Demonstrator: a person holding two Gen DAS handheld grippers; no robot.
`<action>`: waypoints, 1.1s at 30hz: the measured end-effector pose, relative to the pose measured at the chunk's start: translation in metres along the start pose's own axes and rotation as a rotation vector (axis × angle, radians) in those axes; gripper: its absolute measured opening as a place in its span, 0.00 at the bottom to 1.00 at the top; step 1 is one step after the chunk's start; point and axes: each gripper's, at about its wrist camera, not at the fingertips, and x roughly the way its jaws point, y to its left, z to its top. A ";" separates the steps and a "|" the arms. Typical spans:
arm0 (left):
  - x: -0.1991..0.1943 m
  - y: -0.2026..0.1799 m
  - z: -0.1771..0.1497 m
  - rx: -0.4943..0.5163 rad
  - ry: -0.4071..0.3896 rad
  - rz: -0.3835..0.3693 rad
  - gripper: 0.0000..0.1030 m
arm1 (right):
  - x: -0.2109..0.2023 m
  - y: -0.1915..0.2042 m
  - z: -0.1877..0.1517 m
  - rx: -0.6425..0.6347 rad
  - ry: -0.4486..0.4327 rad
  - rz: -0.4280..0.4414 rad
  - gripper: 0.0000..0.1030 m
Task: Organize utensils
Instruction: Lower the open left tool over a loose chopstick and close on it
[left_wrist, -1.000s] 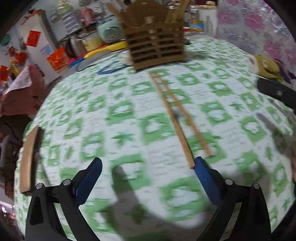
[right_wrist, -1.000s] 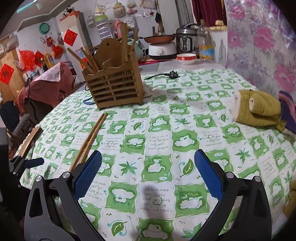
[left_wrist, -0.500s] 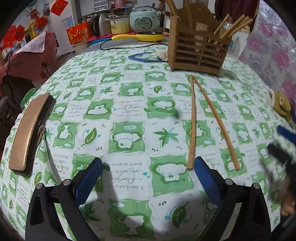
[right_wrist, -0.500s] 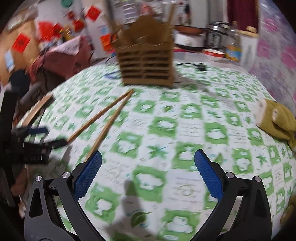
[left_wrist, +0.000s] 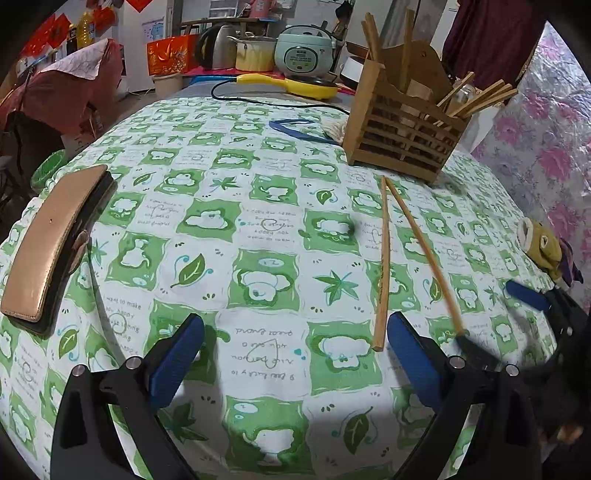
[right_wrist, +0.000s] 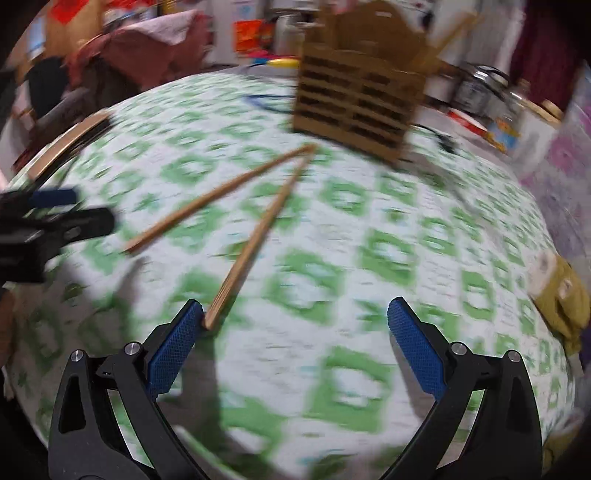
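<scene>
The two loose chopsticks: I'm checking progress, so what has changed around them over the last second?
The right gripper has swung left and closed in on the right-hand chopstick, whose near end now sits by its left finger. The left gripper has lined up on the other chopstick. Both are open, nothing gripped. The chopsticks and wooden holder have stayed put on the tablecloth.

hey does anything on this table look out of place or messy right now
Yes. Two chopsticks lie loose on the green tablecloth in a narrow V, tips meeting near the wooden holder, while the other chopsticks stand inside it. Both claws, left and right, are open. Nothing looks spilled or broken.
</scene>
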 end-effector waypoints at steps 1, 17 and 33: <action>0.000 -0.001 0.000 0.007 0.000 -0.003 0.95 | 0.000 -0.010 -0.001 0.028 -0.004 -0.038 0.93; 0.000 -0.051 -0.014 0.290 -0.034 0.111 0.95 | -0.028 -0.066 -0.018 0.220 -0.151 0.053 0.92; 0.019 -0.057 -0.003 0.271 0.024 0.054 0.95 | -0.017 -0.058 -0.012 0.221 -0.107 0.134 0.92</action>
